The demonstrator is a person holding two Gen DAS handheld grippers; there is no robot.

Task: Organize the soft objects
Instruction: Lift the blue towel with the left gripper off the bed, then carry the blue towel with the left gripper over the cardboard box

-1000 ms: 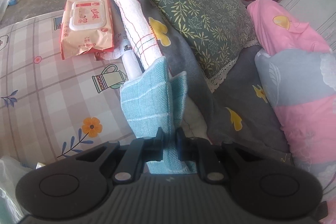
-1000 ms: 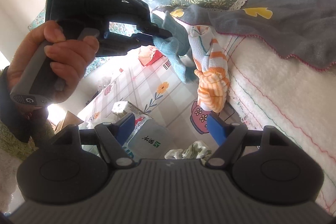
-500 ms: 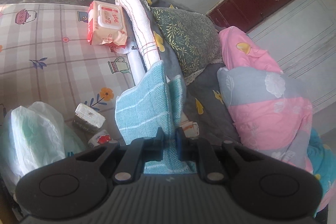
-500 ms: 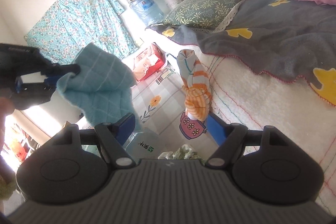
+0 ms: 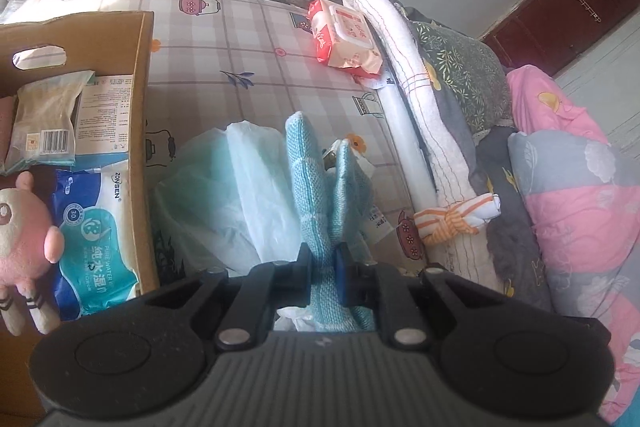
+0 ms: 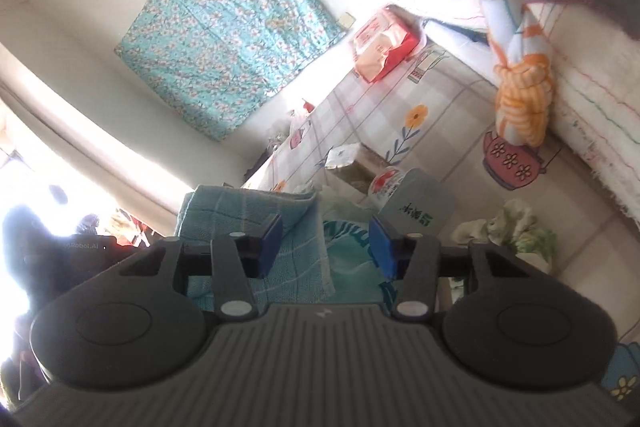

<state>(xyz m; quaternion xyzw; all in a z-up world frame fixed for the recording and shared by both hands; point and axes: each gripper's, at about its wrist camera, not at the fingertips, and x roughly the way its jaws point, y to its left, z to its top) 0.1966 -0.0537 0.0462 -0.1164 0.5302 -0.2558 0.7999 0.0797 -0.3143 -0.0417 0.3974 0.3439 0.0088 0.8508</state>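
The left gripper [image 5: 322, 277] is clamping the teal knitted cloth [image 5: 312, 195], whose long axis is running toward twelve o'clock. The cardboard box [image 5: 140, 147], likely its destination, is lying at about ten o'clock. The right gripper [image 6: 324, 247] is closing on nothing; the striped orange cloth [image 6: 520, 103] is lying at two o'clock.

A light-blue knitted cloth [image 5: 310, 187] with a pale grid pattern is held bunched and upright above a translucent plastic bag. An orange-and-white striped cloth [image 5: 456, 217], tied in a knot, is draped over the edge of the white bedding, well apart from the blue cloth.
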